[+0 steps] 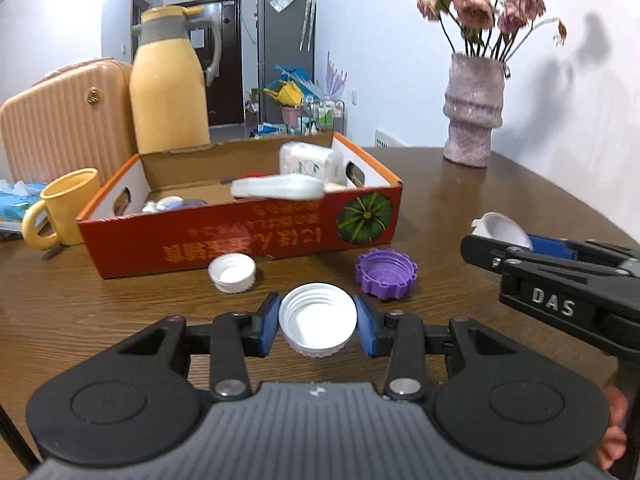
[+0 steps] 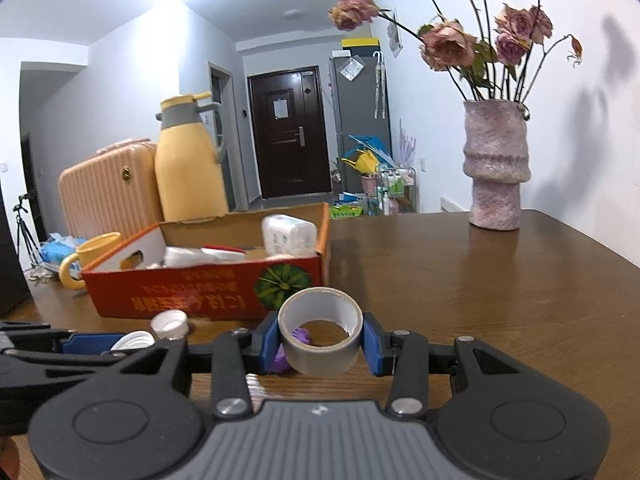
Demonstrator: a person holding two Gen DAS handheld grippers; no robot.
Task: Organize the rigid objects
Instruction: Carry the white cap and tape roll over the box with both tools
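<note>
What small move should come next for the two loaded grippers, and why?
Probably carry the large white threaded plastic cap, clamped in the left hand-held gripper, forward over the open red cardboard box; the right hand-held gripper already grips its grey tape roll.

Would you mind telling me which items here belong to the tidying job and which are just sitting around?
Part of the job:
- large white cap in the left gripper
- tape roll in the right gripper
- small white cap
- purple cap
- cardboard box

Just lying about:
- vase
- yellow mug
- thermos jug
- suitcase
</note>
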